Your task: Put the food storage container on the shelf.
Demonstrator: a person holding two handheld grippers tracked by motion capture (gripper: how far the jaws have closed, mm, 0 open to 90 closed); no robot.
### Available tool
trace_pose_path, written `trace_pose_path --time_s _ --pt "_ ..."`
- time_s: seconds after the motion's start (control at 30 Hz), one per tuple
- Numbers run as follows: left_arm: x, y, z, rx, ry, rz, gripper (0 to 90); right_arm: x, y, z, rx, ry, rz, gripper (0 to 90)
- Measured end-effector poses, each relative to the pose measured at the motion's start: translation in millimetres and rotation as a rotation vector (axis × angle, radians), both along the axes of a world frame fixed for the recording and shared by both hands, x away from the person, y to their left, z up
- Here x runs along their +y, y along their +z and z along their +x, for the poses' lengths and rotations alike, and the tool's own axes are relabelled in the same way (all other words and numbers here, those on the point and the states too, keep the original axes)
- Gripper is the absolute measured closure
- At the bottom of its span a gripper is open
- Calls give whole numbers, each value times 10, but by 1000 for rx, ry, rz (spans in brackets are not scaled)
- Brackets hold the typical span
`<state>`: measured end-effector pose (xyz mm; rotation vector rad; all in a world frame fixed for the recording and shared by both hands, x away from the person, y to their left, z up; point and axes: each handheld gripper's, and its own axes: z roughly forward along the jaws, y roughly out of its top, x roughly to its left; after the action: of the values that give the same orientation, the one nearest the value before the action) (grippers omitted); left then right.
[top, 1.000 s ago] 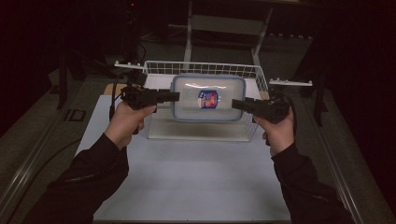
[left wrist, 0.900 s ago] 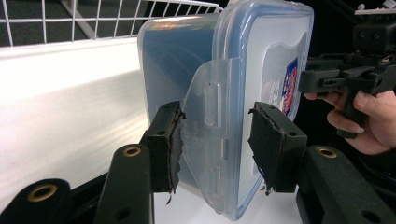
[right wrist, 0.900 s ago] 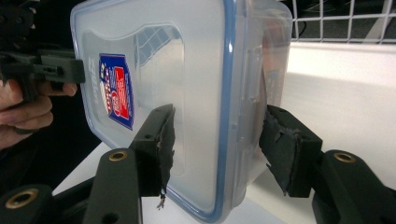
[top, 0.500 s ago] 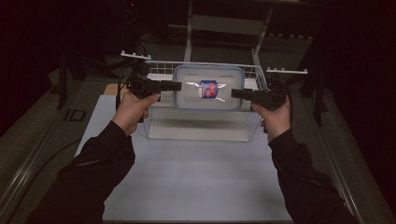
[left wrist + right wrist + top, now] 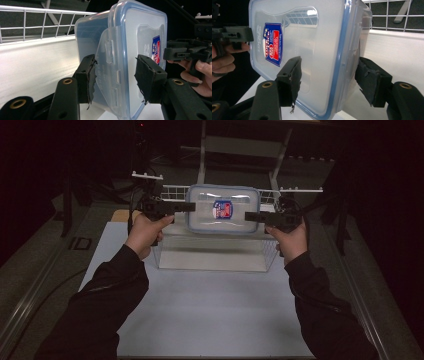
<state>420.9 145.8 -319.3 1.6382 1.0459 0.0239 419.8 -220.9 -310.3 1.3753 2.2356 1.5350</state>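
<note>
Seen from above, two dark-sleeved forearms reach in from the near edge over a white bench point(image 5: 210, 310). The person's left hand point(image 5: 145, 232) holds the left hand-held gripper point(image 5: 189, 206), and the right hand point(image 5: 292, 240) holds the right hand-held gripper point(image 5: 250, 216); the two point inward toward each other. Between them, lifted above the bench, is a clear plastic food container point(image 5: 223, 210) with a blue-edged snap-on lid and a red and blue label point(image 5: 222, 209), its lid facing up. Each hand-held gripper takes one short end of it. In the left gripper view, the container point(image 5: 130, 50) stands between the two black jaws, the near jaw's worn foam pad touching the clear side latch point(image 5: 106, 62) and the other pad at the lid; these jaws have just been easing apart. In the right gripper view, the container point(image 5: 317, 50) again sits between the jaws, one pad on the lid face and the other at the wall below the rim; these jaws too have just been opening, and whether they press firmly cannot be told. Just beyond and beneath the container is a white wire basket point(image 5: 170, 195), resting toward the far side of the bench. Past it the room is dark.
</note>
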Motion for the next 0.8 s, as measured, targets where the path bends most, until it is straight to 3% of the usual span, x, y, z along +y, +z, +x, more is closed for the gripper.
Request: trace_pose_path --time_s 0.3,0.6,0.73,0.8 --pt "-31 -12 82 -5 22 -3 471 18 -7 71 12 -17 12 362" --pt "-62 -14 157 0 69 17 454 53 -6 168 56 -38 21 308" --pt "-59 -53 190 29 63 3 478 69 -25 224 84 -34 17 251" --pt "-70 -70 195 44 57 5 503 43 -56 266 113 -39 55 232"
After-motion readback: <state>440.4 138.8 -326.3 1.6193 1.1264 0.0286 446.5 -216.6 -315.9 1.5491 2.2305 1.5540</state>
